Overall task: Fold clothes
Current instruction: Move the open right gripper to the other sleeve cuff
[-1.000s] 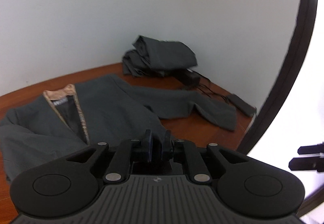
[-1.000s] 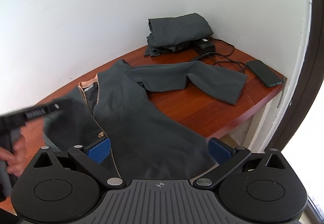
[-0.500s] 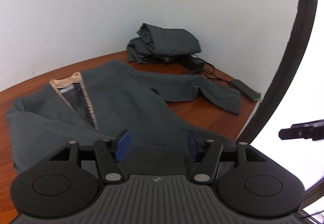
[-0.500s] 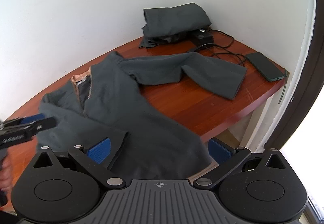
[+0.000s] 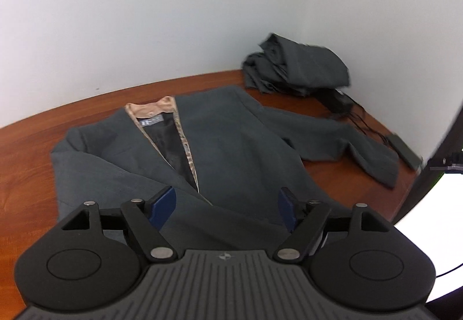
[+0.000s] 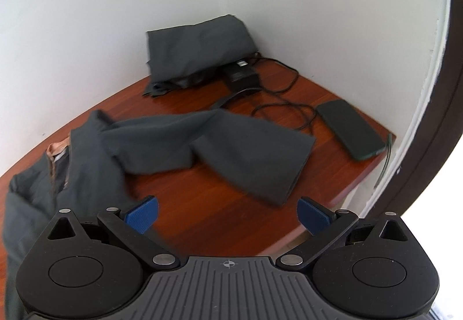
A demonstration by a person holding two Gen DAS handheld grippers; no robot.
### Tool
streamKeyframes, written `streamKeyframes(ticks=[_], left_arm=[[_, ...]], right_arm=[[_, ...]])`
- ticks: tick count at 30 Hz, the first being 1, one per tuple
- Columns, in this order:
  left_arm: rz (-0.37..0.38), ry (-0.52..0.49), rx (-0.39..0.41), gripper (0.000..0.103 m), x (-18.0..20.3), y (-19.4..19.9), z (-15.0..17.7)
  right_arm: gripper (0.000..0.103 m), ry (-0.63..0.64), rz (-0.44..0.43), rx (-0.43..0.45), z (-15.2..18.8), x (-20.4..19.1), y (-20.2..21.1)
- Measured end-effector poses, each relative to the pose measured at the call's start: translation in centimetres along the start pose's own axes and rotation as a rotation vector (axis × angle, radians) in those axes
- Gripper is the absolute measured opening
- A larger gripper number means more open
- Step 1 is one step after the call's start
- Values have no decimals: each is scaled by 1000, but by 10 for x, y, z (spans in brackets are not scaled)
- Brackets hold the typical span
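Here the dark grey jacket (image 5: 231, 146) lies spread front-up on the wooden surface (image 6: 220, 213), tan-lined collar (image 5: 153, 108) toward the wall, one sleeve (image 6: 220, 146) thrown out bent toward the surface's far end; the other sleeve looks tucked across the body.

Left hand-held gripper (image 5: 227, 208): jaws wide apart, nothing between them, poised over the jacket's lower front. Right hand-held gripper (image 6: 228, 214): likewise spread and empty, over bare wood just short of the sleeve.

Handling, judged: soft woven cloth, light, limp, will sag and crease where pinched; lining probably slippery. Best holds are doubled edges: cuff, shoulder seam, hem, lapel edge.

View differences: the left view shows the whole body, lapel opening and label; the right view shows only a strip of these. The right view shows the sleeve full length, a phone (image 6: 351, 129), a charger brick (image 6: 241, 77) with cables, and the folded garment (image 6: 199, 48) by the wall more plainly.
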State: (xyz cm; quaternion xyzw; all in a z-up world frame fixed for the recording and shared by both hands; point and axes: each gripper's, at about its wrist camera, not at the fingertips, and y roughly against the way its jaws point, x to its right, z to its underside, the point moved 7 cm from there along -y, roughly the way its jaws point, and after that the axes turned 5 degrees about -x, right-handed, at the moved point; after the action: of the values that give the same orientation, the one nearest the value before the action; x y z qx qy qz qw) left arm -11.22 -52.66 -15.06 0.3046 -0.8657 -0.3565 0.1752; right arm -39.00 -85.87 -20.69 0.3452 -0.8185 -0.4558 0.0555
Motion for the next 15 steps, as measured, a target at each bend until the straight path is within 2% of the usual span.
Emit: streamKeyframes(ticks=[3,6,8,12,15], left_arm=[[-62,49,-3,85,11,-2,-6],[-127,116,-2,87,25,-2,-8],[-161,173,3,89,35,-2,-7],[-221,284,-6,89,51,-3,-3],[-257,331,-4,89,61,-2,-1]], right_arm=[[95,-12,-18,-27,-20,31,-26],[94,-16,-54,-62,-35,56,-52],[92,-15,-76,-80,-43,69,-69],[83,-26,-120,-130,-57,91,-107],[80,-43,-143,-159,-63,103,-132]])
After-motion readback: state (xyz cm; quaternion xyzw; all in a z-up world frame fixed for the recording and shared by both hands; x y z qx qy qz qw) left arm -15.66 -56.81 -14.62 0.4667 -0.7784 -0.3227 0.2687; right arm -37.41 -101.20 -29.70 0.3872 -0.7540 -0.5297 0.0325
